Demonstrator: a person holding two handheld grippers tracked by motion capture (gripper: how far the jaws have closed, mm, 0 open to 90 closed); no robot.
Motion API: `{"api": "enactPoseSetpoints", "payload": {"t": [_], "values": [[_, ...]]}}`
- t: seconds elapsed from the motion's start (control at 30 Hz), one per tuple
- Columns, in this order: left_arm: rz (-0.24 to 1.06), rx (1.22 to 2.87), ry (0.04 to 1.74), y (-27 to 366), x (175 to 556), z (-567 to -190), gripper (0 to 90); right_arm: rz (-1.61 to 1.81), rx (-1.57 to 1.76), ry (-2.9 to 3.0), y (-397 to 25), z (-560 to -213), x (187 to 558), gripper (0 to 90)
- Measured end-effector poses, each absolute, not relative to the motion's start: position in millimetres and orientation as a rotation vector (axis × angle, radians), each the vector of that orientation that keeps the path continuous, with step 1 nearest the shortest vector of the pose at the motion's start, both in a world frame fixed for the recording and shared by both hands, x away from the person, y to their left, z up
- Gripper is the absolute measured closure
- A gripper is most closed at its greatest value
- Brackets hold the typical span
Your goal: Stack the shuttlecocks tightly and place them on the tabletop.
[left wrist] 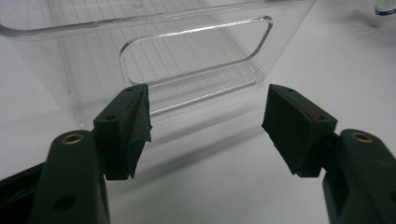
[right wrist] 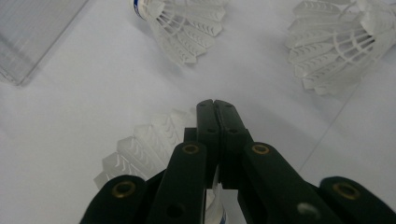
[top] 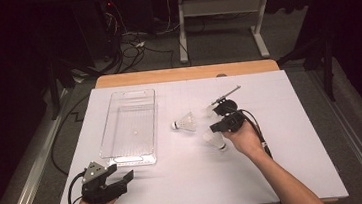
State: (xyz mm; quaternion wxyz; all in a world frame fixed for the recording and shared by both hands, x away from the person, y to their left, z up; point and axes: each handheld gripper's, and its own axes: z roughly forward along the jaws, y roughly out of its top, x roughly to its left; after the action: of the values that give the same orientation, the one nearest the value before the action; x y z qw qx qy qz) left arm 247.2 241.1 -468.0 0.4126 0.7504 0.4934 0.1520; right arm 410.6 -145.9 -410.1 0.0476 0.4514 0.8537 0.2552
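Observation:
Three white feathered shuttlecocks lie right of centre on the white table cover. One shuttlecock (top: 186, 121) (right wrist: 182, 23) lies nearest the clear plastic bin (top: 128, 127) (left wrist: 196, 51). A second shuttlecock (top: 215, 140) (right wrist: 140, 151) lies just under my right gripper (top: 214, 127) (right wrist: 213, 105), whose jaws are shut flat together with nothing seen between their tips. The third shuttlecock (top: 211, 110) (right wrist: 336, 42) sits beyond that gripper. My left gripper (top: 124, 172) (left wrist: 205, 116) stands open near the table's front left, facing the bin's handle end, nothing between its jaws.
The bin holds nothing and lies lengthwise left of centre. The white cover (top: 283, 137) has bare room at the right and front. Past the wooden far edge (top: 186, 73) are floor cables and a desk frame.

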Motion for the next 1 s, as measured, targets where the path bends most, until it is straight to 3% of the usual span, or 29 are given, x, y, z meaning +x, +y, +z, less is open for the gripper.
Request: {"api": "enactPoseSetpoints", "payload": {"t": [1.0], "values": [[0.379, 1.888, 1.242, 242, 248, -468, 32.9, 0.902, 1.307, 2.621, -112, -417, 405, 89.9]]}}
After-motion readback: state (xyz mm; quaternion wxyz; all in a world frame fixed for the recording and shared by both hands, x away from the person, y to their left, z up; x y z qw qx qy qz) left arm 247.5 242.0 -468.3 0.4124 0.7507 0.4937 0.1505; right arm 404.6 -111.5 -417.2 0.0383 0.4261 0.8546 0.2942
